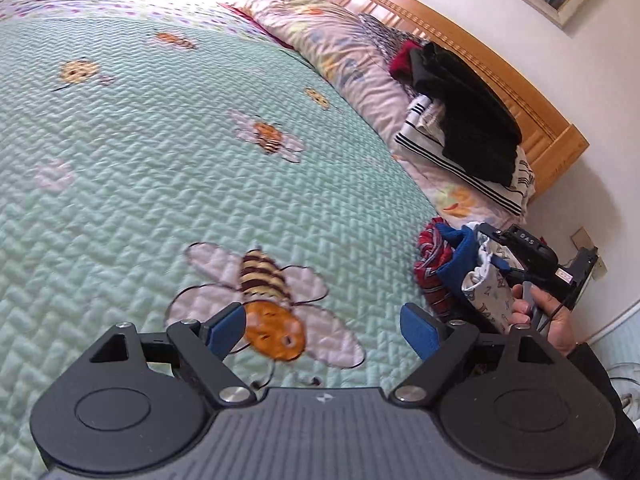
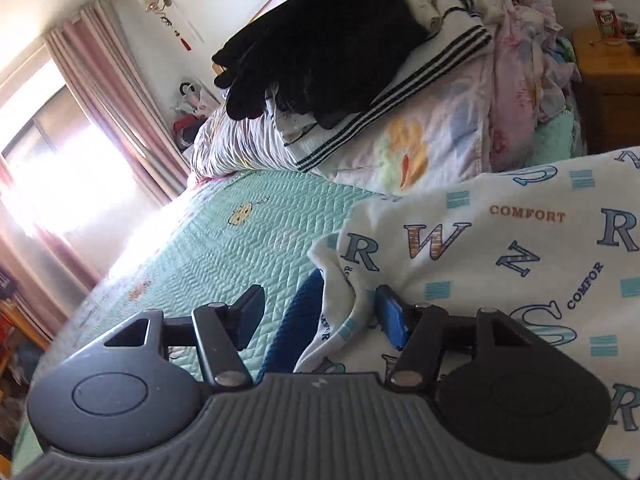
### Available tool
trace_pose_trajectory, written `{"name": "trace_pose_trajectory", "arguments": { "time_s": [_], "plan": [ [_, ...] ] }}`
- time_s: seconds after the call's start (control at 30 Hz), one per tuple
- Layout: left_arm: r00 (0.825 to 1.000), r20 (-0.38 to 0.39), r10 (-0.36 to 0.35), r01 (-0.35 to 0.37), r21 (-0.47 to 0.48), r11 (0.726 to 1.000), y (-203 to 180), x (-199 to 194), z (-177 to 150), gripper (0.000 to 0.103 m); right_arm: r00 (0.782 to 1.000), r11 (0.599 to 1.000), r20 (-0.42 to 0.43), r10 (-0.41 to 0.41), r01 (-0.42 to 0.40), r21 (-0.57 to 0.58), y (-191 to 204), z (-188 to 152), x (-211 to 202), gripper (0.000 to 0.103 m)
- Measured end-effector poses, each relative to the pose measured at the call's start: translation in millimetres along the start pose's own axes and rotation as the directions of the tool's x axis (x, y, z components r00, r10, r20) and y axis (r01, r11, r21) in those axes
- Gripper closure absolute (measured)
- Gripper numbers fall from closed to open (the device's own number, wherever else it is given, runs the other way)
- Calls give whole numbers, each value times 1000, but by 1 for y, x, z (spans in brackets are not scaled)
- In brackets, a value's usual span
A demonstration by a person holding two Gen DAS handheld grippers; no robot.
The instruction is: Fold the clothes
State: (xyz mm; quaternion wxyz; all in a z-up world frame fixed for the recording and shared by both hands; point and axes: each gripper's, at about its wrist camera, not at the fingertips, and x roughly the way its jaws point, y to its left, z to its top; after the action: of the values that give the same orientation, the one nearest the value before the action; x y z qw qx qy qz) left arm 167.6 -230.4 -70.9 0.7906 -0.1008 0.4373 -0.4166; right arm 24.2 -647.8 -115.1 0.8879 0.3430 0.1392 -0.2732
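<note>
My left gripper [image 1: 324,330] is open and holds nothing. It hovers over the green quilt [image 1: 160,160], just above a stitched bee [image 1: 268,304]. My right gripper [image 2: 320,318] is open at the bed's edge. A fold of a white letter-print garment [image 2: 500,248] and a blue garment [image 2: 296,320] lie between its fingers. The white cloth drapes over the right finger [image 2: 392,320]. In the left wrist view a hand [image 1: 556,320] holds the right tool against the white garment [image 1: 486,284] and the blue garment [image 1: 460,256]. A red plaid garment [image 1: 430,264] is bunched next to them.
A pile with a black garment [image 1: 472,128] on white striped cloth [image 1: 424,148] rests on the floral duvet [image 1: 344,60] by the wooden headboard [image 1: 520,88]. A nightstand [image 2: 608,92] with a bottle [image 2: 604,16] stands at the right. Pink curtains [image 2: 100,100] frame a bright window.
</note>
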Motion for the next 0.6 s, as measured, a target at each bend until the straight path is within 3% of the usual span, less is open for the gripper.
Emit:
{"name": "trace_pose_trajectory", "arguments": {
  "time_s": [0.13, 0.2, 0.3, 0.4, 0.53, 0.6],
  "plan": [
    [1000, 18, -1, 2, -49, 999, 19, -14, -11, 17, 988, 995, 151, -6, 20, -93, 25, -10, -54, 39],
    [1000, 28, 3, -1, -72, 997, 27, -19, -17, 17, 985, 988, 175, 1, 26, -154, 39, -19, -78, 39],
    [999, 48, 16, -13, -68, 998, 30, -30, -26, 17, 989, 980, 123, 88, -63, -189, 65, -42, -106, 39],
    [996, 73, 48, -44, -55, 998, 32, -50, -38, 17, 974, 947, 30, 226, -213, -241, 108, -81, -124, 39],
    [982, 115, 147, -139, -74, 988, 45, -93, -58, 14, 916, 872, -105, 387, -401, -282, 164, -133, -145, 38],
    [966, 133, 222, -208, -108, 972, 57, -119, -69, 11, 882, 833, -192, 429, -469, -292, 195, -165, -144, 38]
  ]
}}
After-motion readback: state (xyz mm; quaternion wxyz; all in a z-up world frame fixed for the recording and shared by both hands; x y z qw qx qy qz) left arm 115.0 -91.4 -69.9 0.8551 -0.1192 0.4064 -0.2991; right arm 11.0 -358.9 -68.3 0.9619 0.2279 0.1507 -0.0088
